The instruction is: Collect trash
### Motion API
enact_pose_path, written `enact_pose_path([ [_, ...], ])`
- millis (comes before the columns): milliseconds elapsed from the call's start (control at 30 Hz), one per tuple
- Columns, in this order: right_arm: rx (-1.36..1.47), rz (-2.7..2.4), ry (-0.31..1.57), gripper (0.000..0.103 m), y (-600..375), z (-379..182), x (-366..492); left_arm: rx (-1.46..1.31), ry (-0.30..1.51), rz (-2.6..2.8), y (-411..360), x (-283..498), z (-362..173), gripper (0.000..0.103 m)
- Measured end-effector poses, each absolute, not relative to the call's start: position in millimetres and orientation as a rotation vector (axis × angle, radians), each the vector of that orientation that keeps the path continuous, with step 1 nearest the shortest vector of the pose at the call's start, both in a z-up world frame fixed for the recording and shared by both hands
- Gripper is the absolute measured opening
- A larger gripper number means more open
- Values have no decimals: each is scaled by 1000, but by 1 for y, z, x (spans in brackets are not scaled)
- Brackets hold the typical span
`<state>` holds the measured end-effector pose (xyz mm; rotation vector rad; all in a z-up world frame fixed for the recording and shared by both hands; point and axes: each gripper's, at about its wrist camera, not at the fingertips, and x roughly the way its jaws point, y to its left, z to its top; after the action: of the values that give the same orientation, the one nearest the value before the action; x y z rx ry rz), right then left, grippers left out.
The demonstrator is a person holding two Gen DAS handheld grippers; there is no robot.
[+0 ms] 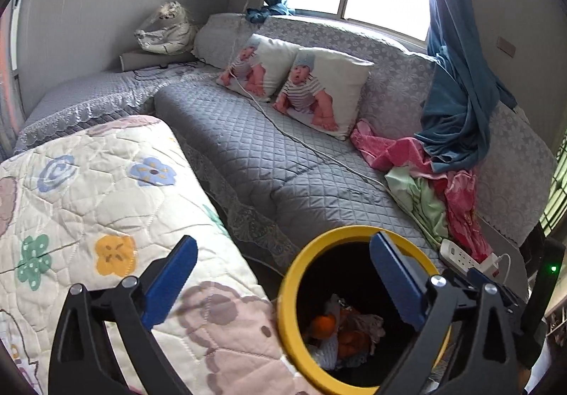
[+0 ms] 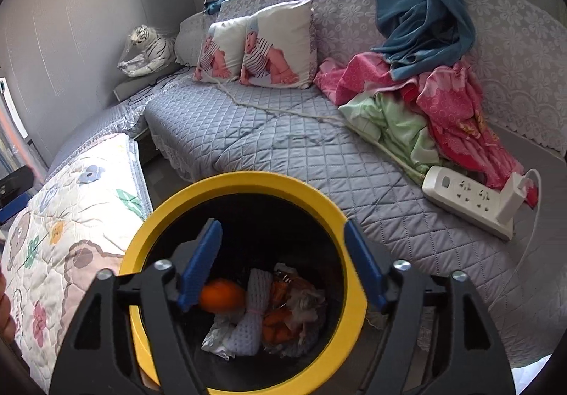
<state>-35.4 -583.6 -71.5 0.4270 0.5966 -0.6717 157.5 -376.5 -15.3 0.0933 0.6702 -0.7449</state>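
A round bin with a yellow rim (image 1: 287, 292) (image 2: 248, 180) and a black inside stands in front of the grey sofa. In it lie an orange (image 2: 221, 295), a white foam net sleeve (image 2: 253, 310), crumpled wrappers (image 2: 304, 299) and more orange pieces (image 1: 324, 324). My right gripper (image 2: 281, 230) hangs open over the bin's mouth with nothing between its blue fingers. My left gripper (image 1: 283, 242) is open wide and empty; its right finger (image 1: 395, 278) is over the bin, its left finger (image 1: 172, 278) over a floral quilt.
The floral quilt (image 1: 88, 210) covers a raised surface left of the bin. On the grey quilted sofa (image 2: 283, 146) lie a white power strip with a charger (image 2: 471, 200), a white cable (image 1: 301, 143), pink and green cloths (image 2: 443, 111), two pillows and a hanging blue curtain (image 1: 457, 104).
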Motion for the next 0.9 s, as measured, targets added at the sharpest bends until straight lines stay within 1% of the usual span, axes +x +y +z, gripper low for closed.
enact_pose_path([
  [133, 327, -760, 580, 79, -569, -62, -31, 66, 610, -674, -327, 157, 0, 95],
  [400, 254, -720, 513, 79, -531, -35, -19, 11, 453, -479, -211, 143, 42, 95],
  [667, 229, -402, 478, 82, -432, -1, 15, -31, 378, -308, -104, 109, 61, 95],
  [800, 207, -257, 459, 89, -378, 12, 32, -41, 351, -224, -62, 87, 64, 95],
  [900, 188, -170, 432, 92, -339, 23, 38, -32, 330, -160, -38, 71, 64, 95],
])
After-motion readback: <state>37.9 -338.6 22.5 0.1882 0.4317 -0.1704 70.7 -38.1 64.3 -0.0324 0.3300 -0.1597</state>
